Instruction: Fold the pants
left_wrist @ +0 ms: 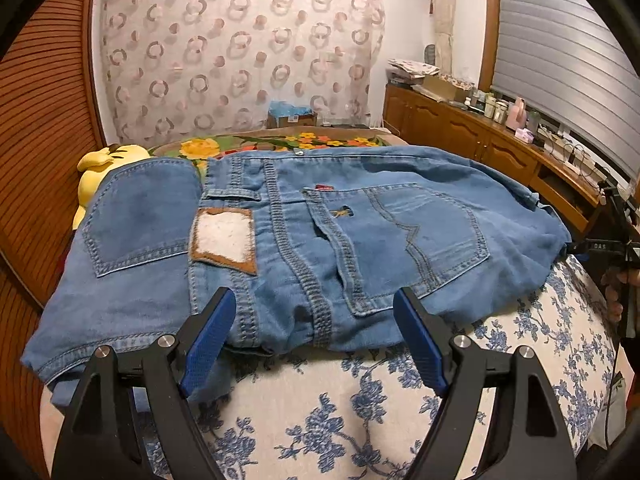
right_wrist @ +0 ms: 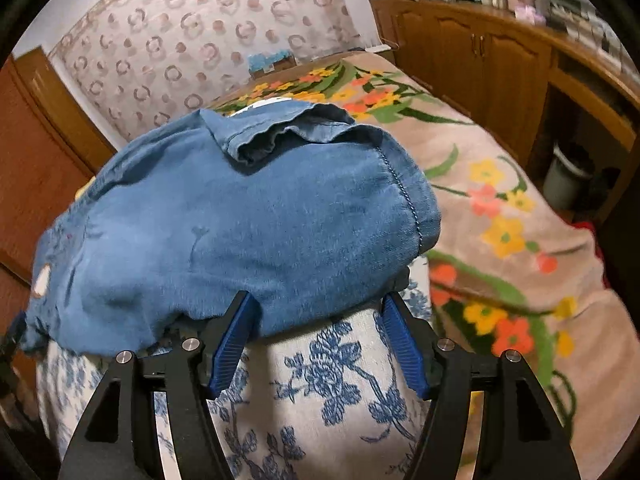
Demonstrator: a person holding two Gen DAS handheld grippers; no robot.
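Observation:
Blue jeans (left_wrist: 304, 240) lie folded in a wide bundle on a white cloth with blue flowers (left_wrist: 328, 408), back pockets and leather patch facing up. My left gripper (left_wrist: 316, 320) is open, its blue pads either side of the near edge of the jeans at the seat seam, holding nothing. In the right wrist view the jeans (right_wrist: 248, 232) show as a rounded folded end with a hem on top. My right gripper (right_wrist: 316, 312) is open at the jeans' near edge, empty. The right gripper's black frame (left_wrist: 616, 240) shows at the far right of the left wrist view.
The bed carries a beige blanket with orange and yellow flowers (right_wrist: 500, 216). A yellow plush toy (left_wrist: 100, 172) lies behind the jeans at left. A wooden cabinet with clutter (left_wrist: 480, 136) runs along the right. A wooden wall (left_wrist: 36, 128) stands at left.

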